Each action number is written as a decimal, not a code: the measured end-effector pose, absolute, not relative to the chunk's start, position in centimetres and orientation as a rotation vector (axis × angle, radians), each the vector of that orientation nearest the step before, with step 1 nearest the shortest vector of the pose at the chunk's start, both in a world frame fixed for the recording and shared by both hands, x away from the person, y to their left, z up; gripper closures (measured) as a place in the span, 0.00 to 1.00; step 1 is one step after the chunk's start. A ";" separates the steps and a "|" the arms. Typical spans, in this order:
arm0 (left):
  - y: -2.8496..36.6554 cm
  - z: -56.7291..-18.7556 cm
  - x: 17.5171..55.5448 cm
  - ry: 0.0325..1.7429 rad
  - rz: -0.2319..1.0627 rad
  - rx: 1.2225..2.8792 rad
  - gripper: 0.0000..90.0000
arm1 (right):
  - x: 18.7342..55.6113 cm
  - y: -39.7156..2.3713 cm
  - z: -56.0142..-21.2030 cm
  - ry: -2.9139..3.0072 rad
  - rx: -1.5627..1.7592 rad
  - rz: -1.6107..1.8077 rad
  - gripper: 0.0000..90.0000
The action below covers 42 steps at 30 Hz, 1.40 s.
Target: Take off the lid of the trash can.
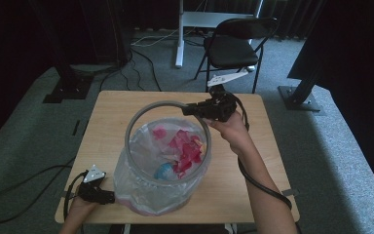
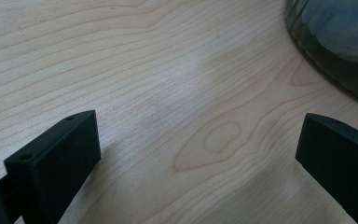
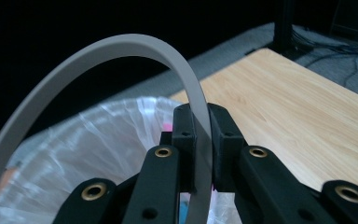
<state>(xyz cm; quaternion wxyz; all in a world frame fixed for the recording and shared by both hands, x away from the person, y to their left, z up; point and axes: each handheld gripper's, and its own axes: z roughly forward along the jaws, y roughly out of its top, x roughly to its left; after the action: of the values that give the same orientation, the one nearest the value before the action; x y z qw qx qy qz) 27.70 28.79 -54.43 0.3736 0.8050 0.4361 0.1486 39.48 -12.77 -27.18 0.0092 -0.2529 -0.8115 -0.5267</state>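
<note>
The right gripper [image 1: 191, 109] pinches the grey ring [image 1: 141, 113] tight, held above the lined bin [image 1: 158, 187] to free the bag; the left gripper [image 1: 111, 197], jaws wide and empty, waits beside the bin's base.

bin [image 1: 160, 195] on table [image 1: 253, 180], ring [image 1: 141, 114] above it (chair [image 1: 233, 46] behind).

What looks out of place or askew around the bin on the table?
The grey ring is off the lined bin, tilted up at the far side, clamped in the right gripper. The liner's edge stands loose. Nothing has spilled; the scraps are inside.
</note>
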 end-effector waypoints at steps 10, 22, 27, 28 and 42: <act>28.7 -54.5 27.7 1.114 0.370 2.069 0.00 | 39.7 -17.8 -26.5 -2.426 -0.983 -1.780 0.92; 28.4 -54.4 27.7 1.115 0.384 2.099 0.00 | 39.5 -24.1 -26.8 -2.373 -1.185 -1.839 0.92; 28.4 -54.5 27.8 1.117 0.371 2.105 0.00 | 39.3 -26.7 -27.4 -2.347 -1.278 -1.841 0.92; 28.4 -54.5 27.8 1.116 0.364 2.108 0.00 | 39.2 -27.2 -27.6 -2.338 -1.296 -1.847 0.92; 28.5 -54.5 27.8 1.114 0.364 2.103 0.00 | 38.4 -33.0 -30.0 -2.276 -1.500 -1.834 0.92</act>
<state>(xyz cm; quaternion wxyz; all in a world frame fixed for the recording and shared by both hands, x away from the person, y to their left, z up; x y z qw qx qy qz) 27.81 28.47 -54.53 0.3587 0.8154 0.4320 0.1411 38.39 -33.03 -30.05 -0.0719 -0.4555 -0.6909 -0.5568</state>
